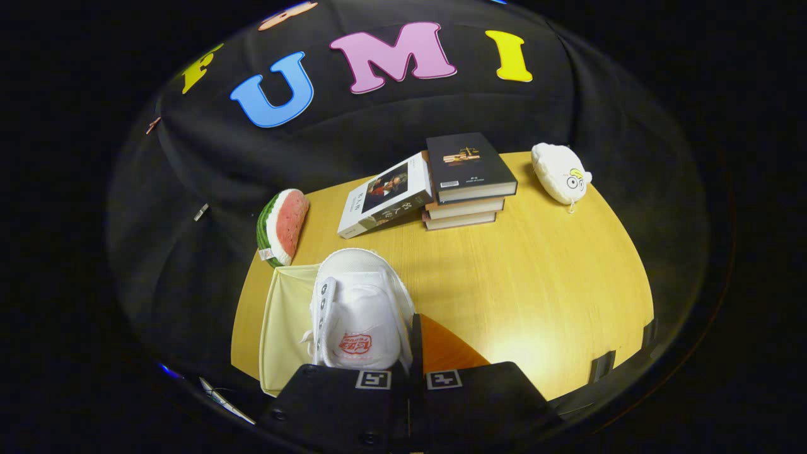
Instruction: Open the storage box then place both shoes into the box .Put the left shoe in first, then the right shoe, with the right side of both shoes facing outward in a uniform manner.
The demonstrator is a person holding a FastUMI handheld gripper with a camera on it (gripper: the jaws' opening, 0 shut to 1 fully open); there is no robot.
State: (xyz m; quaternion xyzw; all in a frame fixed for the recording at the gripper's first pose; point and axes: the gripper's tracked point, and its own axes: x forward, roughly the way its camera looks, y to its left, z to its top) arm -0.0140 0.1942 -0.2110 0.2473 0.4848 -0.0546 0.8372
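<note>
White canvas shoe (356, 309) held up close against the gripper (408, 372), toe pointing away toward the far side of the table, tongue with a red logo facing the camera. Fingers drawn nearly together, one black finger (417, 343) standing as a narrow upright strip against the shoe's right edge, the shoe's wall apparently pinched between the two; the other finger hidden behind the shoe, so a firm two-sided grip cannot be confirmed. Row of eyelets down the shoe's left side, a bit of lace hanging near the heel.

Pale cream storage box (284, 328) directly beneath and to the left of the shoe, its fabric wall visible from the shoe's toe down to the gripper body. Shoe hanging over the box's right part; whether resting inside or above cannot be told.

Yellow wooden table (536, 284) stretching beyond the fingers. Watermelon-slice plush (282, 226) near the box's far corner, at the table's left edge. Stack of dark books (468, 183) further on, with a white-covered book (386, 203) leaning against the stack's left side. White round plush toy (560, 172) well apart, at the far right edge of the table.
</note>
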